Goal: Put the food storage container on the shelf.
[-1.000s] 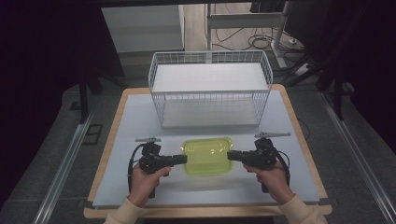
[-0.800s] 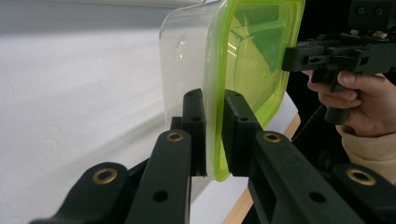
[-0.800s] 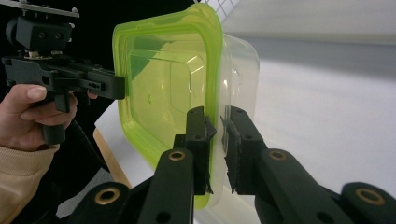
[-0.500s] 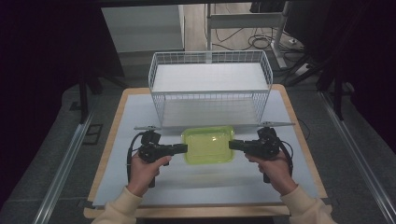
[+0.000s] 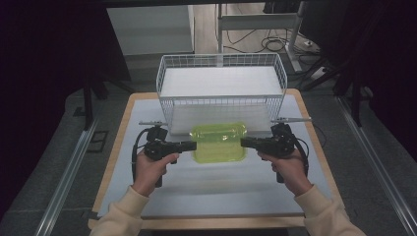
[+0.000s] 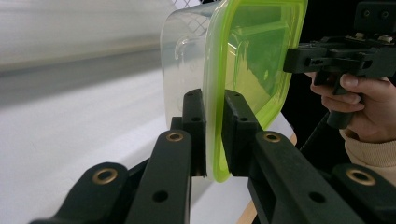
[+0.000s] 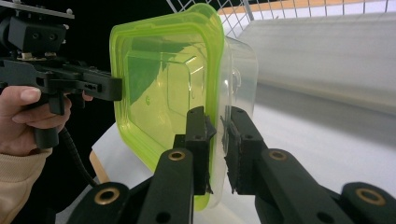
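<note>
Green-lidded container (image 5: 218, 142) now higher, nearer wire basket (image 5: 221, 93), both hand-held grippers clamped.

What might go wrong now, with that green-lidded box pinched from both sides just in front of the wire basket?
1. The left gripper and right gripper each pinch just the thin rim of the container; if one slips, it could tip or fall.
2. The green lid may pop off the clear tub under the squeeze.
3. The wire basket stands close behind; its front wall could catch the container on the way in.
</note>
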`<state>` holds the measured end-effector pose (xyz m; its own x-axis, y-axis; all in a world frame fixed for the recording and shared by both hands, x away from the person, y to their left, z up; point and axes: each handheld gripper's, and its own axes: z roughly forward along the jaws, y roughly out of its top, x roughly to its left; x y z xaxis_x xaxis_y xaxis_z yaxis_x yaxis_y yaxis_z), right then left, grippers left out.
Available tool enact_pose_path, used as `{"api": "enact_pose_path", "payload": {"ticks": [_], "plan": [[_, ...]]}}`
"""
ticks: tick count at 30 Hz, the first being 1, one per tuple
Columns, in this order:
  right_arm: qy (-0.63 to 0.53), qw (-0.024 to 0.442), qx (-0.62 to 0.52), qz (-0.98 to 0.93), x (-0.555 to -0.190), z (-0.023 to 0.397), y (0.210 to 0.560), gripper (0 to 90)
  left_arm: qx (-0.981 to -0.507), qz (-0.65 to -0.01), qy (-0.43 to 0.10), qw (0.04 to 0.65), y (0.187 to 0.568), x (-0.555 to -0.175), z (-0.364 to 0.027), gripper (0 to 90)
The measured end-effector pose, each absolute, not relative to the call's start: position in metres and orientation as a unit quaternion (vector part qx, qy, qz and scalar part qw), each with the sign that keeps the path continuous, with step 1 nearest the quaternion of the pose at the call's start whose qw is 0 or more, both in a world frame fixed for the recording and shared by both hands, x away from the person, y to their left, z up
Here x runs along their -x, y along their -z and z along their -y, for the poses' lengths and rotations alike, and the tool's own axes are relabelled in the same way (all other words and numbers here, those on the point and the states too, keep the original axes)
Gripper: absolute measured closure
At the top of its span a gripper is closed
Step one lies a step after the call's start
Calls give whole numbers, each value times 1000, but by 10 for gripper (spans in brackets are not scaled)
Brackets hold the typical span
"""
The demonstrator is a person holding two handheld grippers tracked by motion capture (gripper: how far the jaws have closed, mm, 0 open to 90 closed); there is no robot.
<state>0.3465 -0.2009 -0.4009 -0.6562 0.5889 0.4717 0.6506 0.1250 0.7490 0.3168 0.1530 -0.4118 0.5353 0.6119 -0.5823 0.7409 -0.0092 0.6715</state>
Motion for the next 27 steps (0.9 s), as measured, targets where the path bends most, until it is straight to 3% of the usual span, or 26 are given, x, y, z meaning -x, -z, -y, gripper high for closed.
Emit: {"api": "enact_pose_path", "payload": {"ticks": [27], "plan": [[525,-4,410,746,-377,195,353,800,-705,-471,50,527,366,-353,-155,814]]}}
